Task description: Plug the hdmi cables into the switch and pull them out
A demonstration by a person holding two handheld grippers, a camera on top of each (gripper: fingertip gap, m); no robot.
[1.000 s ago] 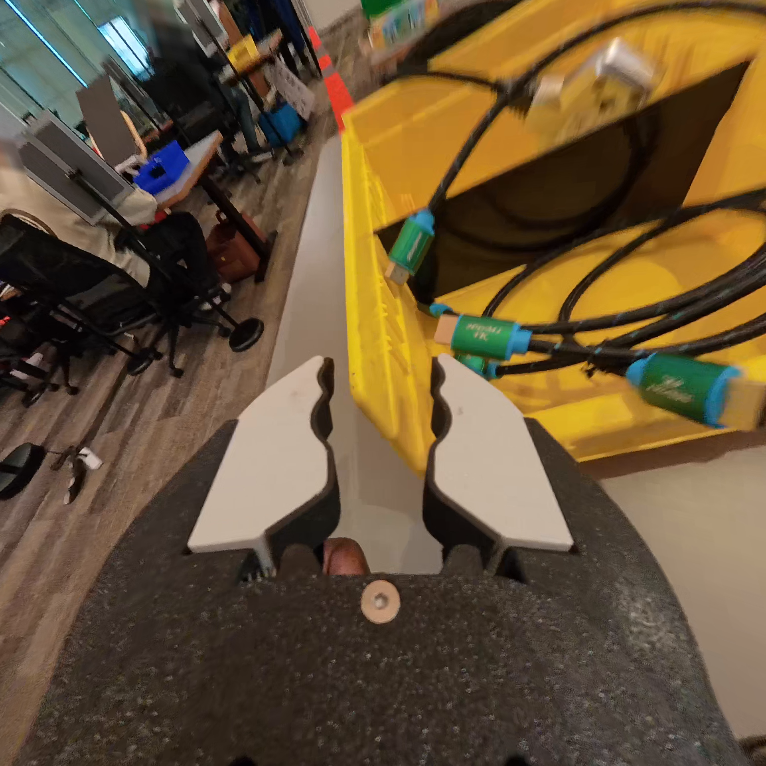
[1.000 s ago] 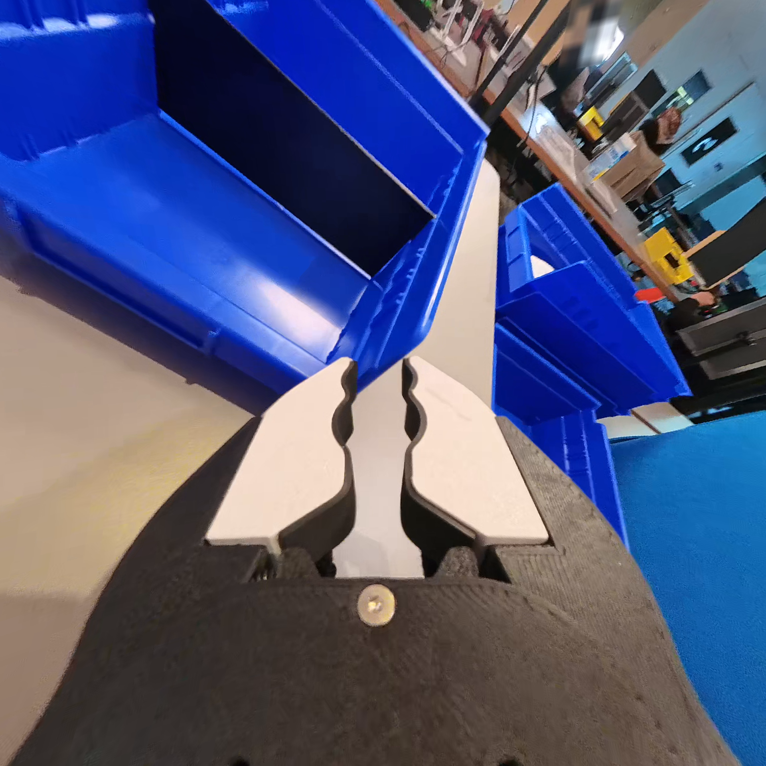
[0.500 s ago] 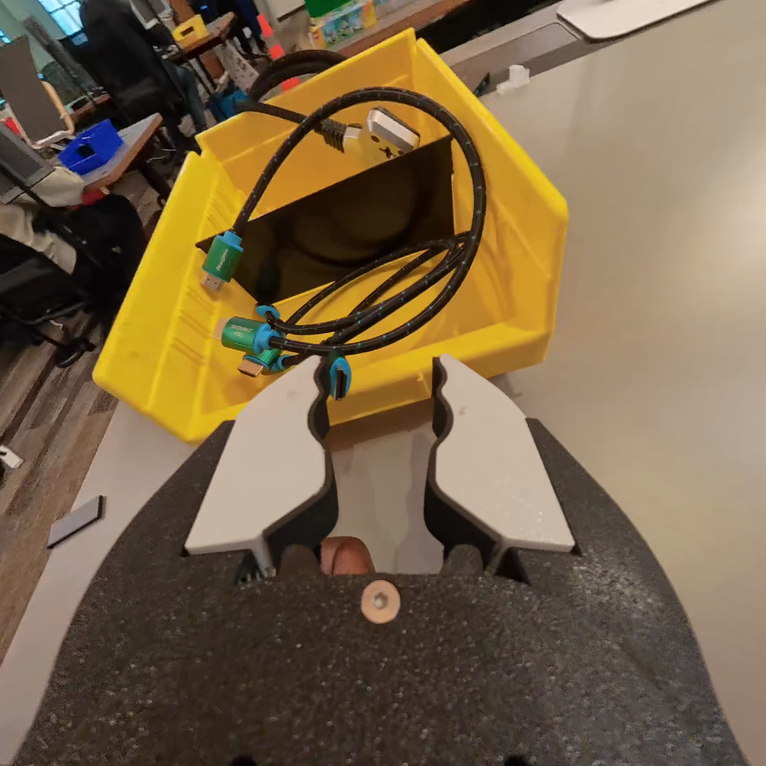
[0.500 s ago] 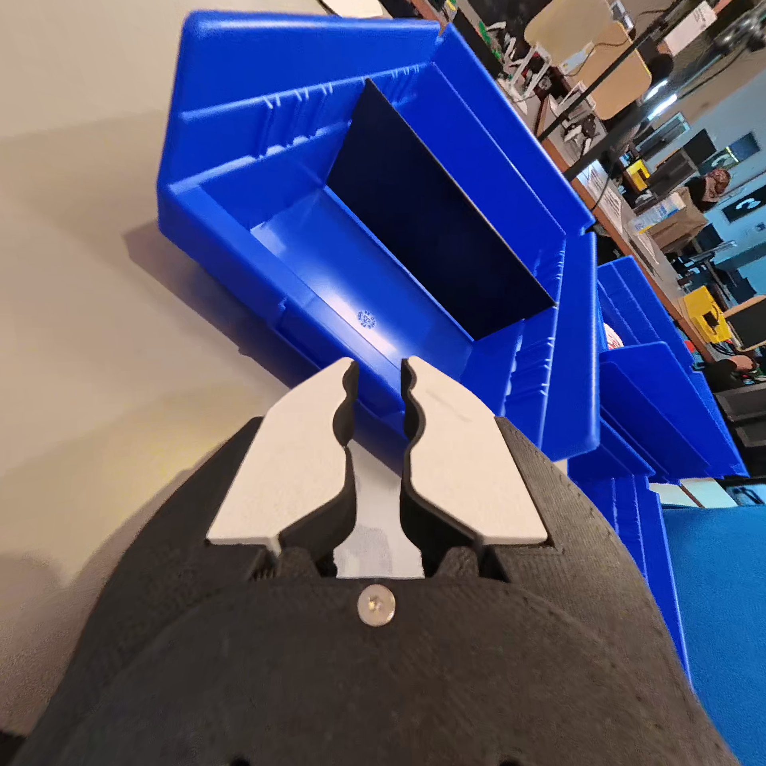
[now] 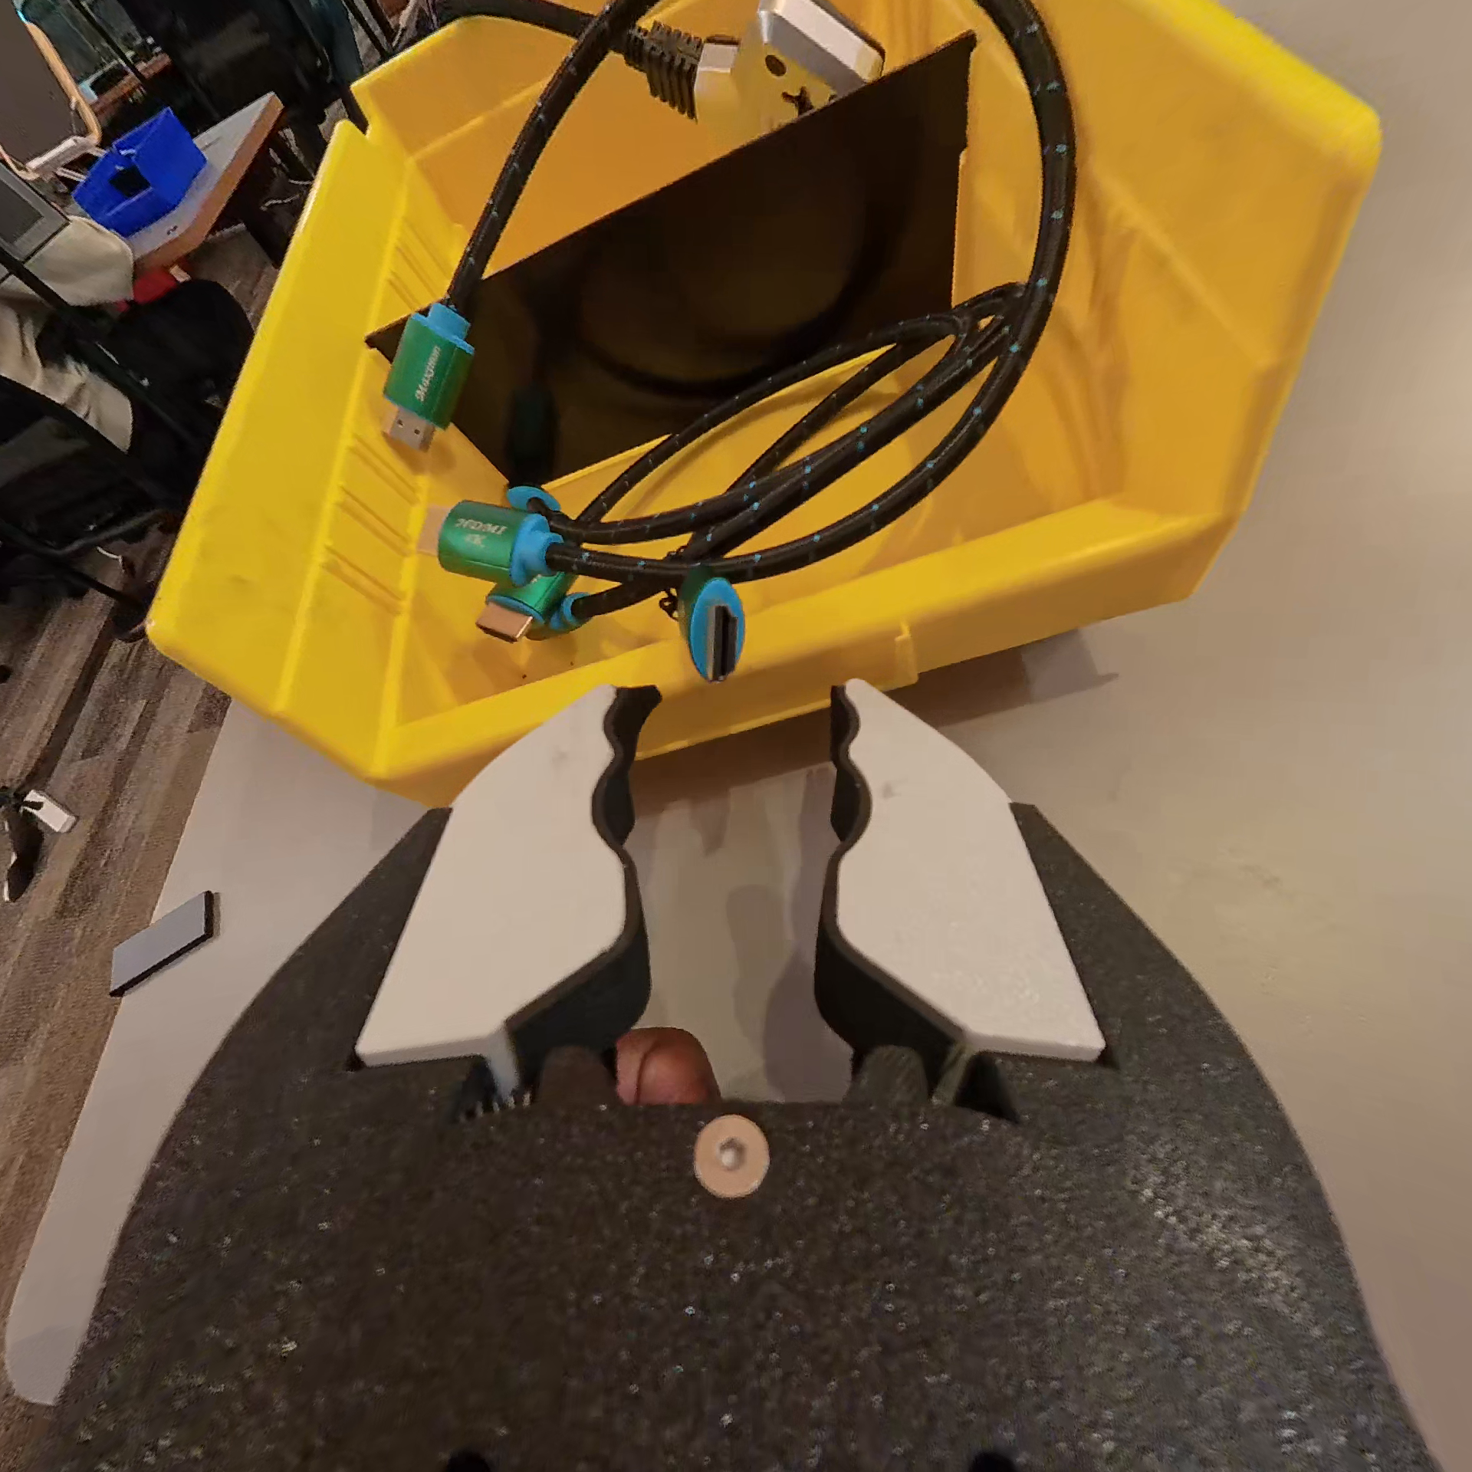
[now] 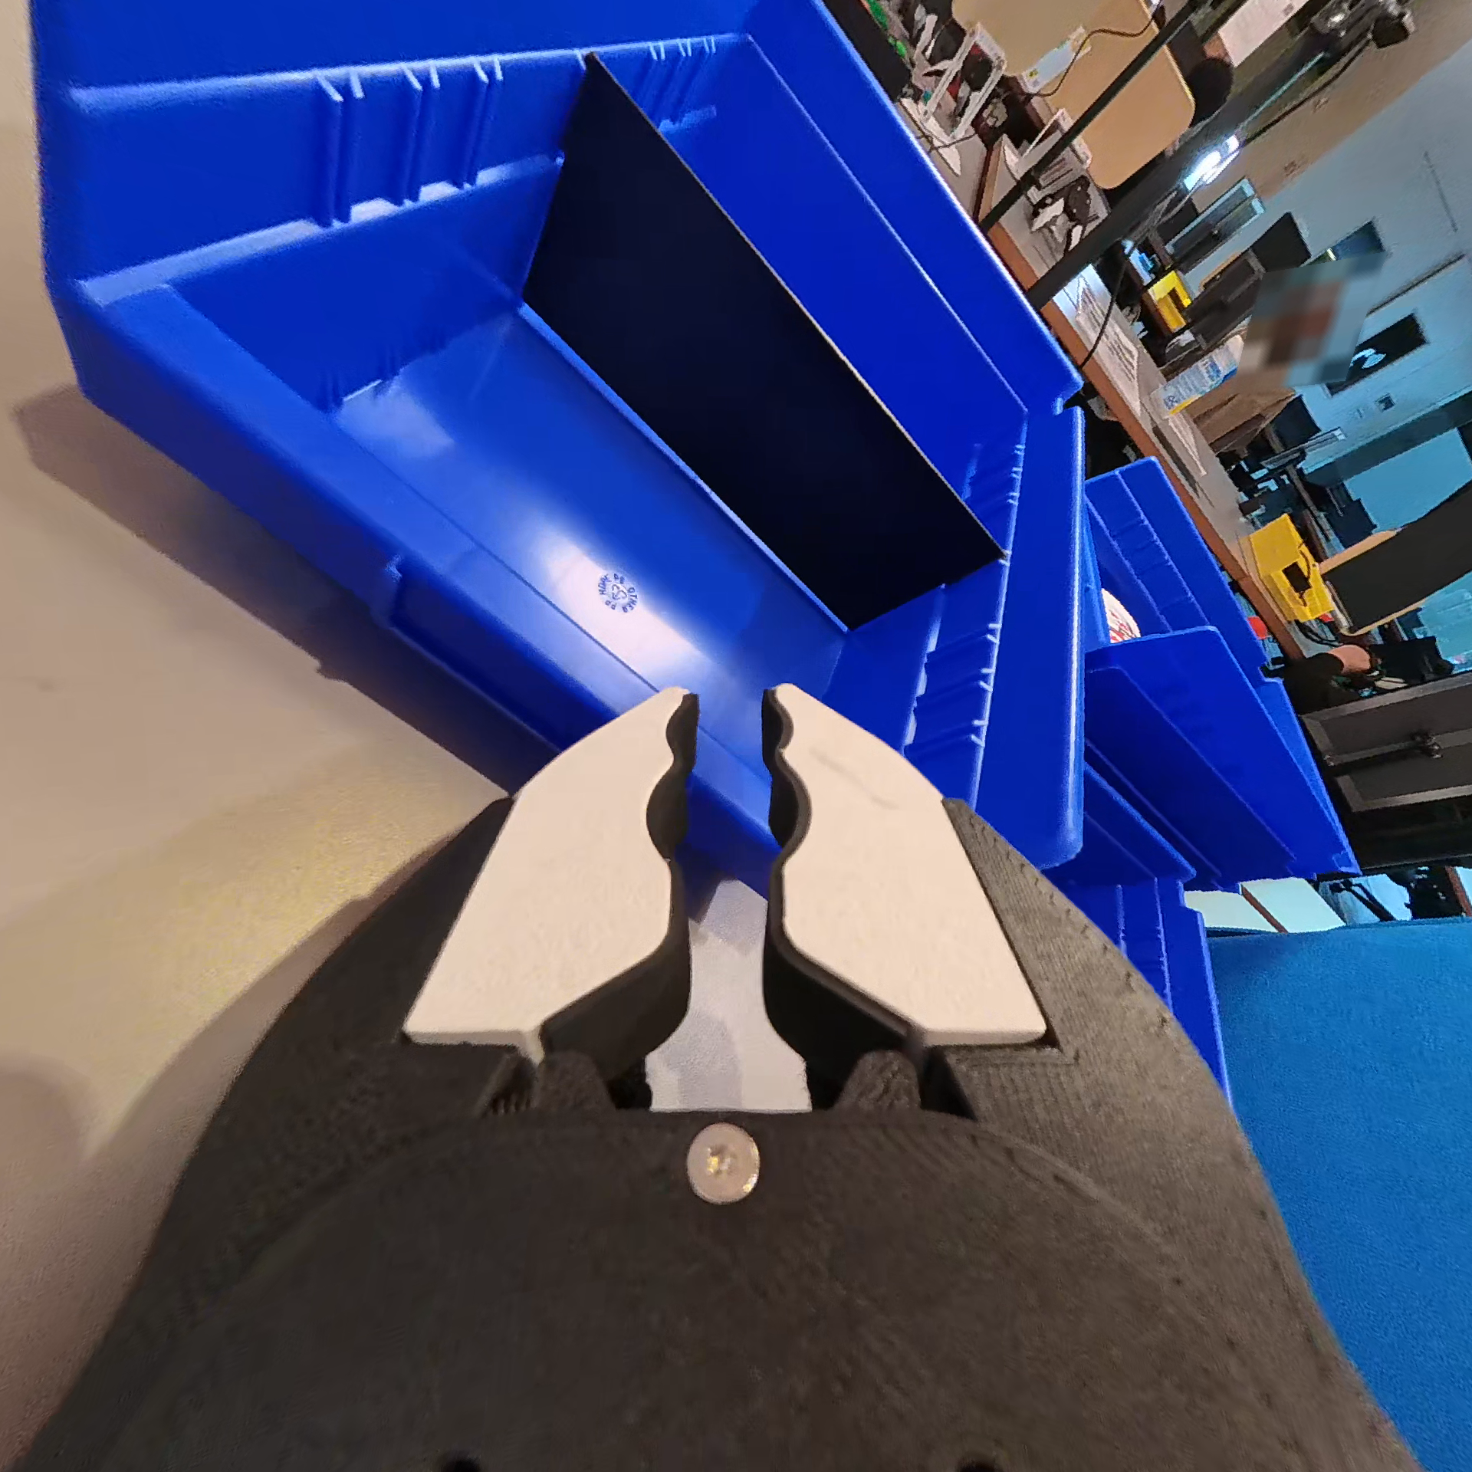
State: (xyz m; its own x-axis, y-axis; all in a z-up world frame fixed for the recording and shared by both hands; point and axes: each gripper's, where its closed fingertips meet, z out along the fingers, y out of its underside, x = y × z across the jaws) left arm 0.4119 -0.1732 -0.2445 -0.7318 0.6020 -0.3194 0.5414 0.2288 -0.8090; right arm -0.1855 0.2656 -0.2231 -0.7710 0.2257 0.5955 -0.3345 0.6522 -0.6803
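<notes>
In the left wrist view a yellow bin (image 5: 1155, 334) holds coiled black braided HDMI cables (image 5: 804, 470) with green and blue plugs (image 5: 486, 542). One plug (image 5: 713, 625) hangs over the bin's front lip, just beyond my left gripper (image 5: 733, 697), which is open and empty. A silver switch (image 5: 804, 56) with a cable in it rests on the black divider (image 5: 717, 279). In the right wrist view my right gripper (image 6: 729, 701) is open a little and empty, at the front edge of an empty blue bin (image 6: 494, 446).
More blue bins (image 6: 1179, 717) stand to the right of the empty one. A black divider (image 6: 757, 350) splits the blue bin. A small grey card (image 5: 163, 940) lies near the table's left edge. Chairs and desks fill the room beyond. The tips of one gripper are about 75 cm away from the tips of the other. From the left gripper's tips to the silver switch (image 5: 804, 56) is close to 20 cm.
My left gripper swung right from the table's edge to face the yellow bin and came closer to it. My right gripper turned toward the blue bin's open front.
</notes>
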